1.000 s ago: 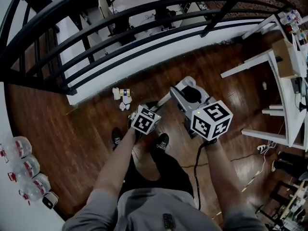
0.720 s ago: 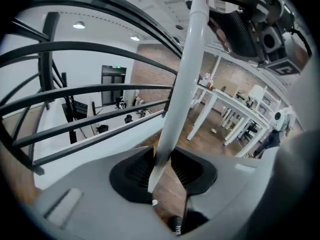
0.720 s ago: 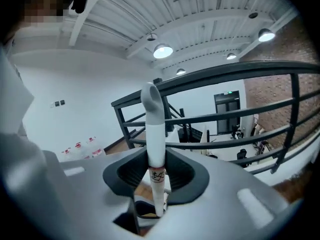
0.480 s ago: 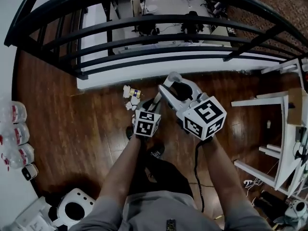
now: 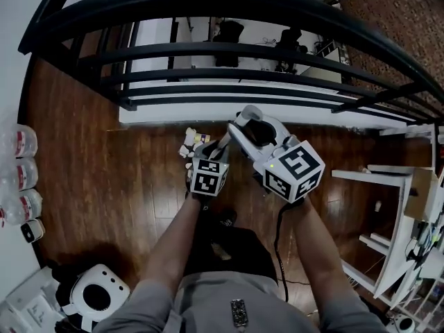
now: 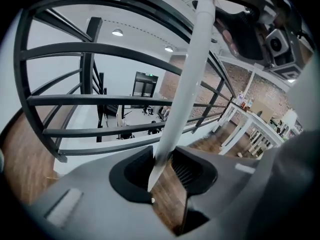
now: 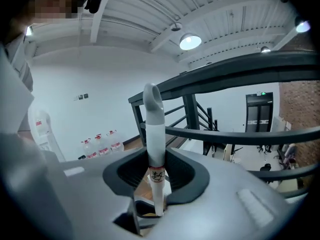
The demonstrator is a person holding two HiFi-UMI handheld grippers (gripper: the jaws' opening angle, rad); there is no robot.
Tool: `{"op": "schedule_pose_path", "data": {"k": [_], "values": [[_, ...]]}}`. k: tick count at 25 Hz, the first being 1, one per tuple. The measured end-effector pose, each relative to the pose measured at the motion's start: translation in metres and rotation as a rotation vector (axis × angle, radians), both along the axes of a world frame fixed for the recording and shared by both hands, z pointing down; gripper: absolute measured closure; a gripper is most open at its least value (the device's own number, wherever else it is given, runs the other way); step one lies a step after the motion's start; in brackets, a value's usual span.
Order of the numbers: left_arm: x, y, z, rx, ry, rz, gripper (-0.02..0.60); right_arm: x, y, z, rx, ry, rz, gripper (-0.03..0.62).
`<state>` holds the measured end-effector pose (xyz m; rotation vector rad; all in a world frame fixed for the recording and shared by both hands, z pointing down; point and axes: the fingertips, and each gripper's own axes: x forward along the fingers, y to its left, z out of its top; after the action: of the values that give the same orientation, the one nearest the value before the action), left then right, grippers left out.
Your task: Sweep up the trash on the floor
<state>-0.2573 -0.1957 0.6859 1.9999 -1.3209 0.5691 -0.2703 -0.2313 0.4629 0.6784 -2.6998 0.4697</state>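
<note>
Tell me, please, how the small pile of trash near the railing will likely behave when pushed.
The trash pile looks like small crumpled scraps, so probably light and easy to shift. Being loose pieces, it may scatter rather than move together. The glossy wooden floor should let it slide readily.

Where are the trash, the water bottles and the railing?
Trash [image 5: 191, 143]: head view, middle of the floor pile.
Water bottles [image 5: 19, 175]: head view, body of the middle bottle.
Railing [image 5: 208, 2]: head view, the thick top rail.
</note>
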Motion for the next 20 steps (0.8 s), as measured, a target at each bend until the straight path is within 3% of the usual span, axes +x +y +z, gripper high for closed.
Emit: {"op": "schedule_pose_path", "data": {"k": [4, 8, 12, 16, 20], "values": [[0.003, -0.005, -0.010, -0.018, -0.005, -0.027, 0.465, 0.006, -0.013, -0.007, -0.032, -0.030, -0.049, 0.493], [0.033, -0.023, -0.025, 0.007, -0.029, -0.036, 0.465, 0.044, -0.043, -0.021, -0.063, -0.079, -0.063, 0.491], [0.088, -0.047, -0.030, 0.008, -0.057, -0.069, 0.466, 0.099, -0.065, -0.027, -0.061, -0.115, -0.125, 0.493], [0.153, -0.079, -0.036, 0.004, -0.029, -0.128, 0.465, 0.156, -0.089, -0.035, -0.027, -0.101, -0.232, 0.491], [0.198, -0.113, -0.034, 0.003, -0.021, -0.154, 0.465, 0.196, -0.121, -0.034, -0.025, -0.090, -0.256, 0.491]]}}
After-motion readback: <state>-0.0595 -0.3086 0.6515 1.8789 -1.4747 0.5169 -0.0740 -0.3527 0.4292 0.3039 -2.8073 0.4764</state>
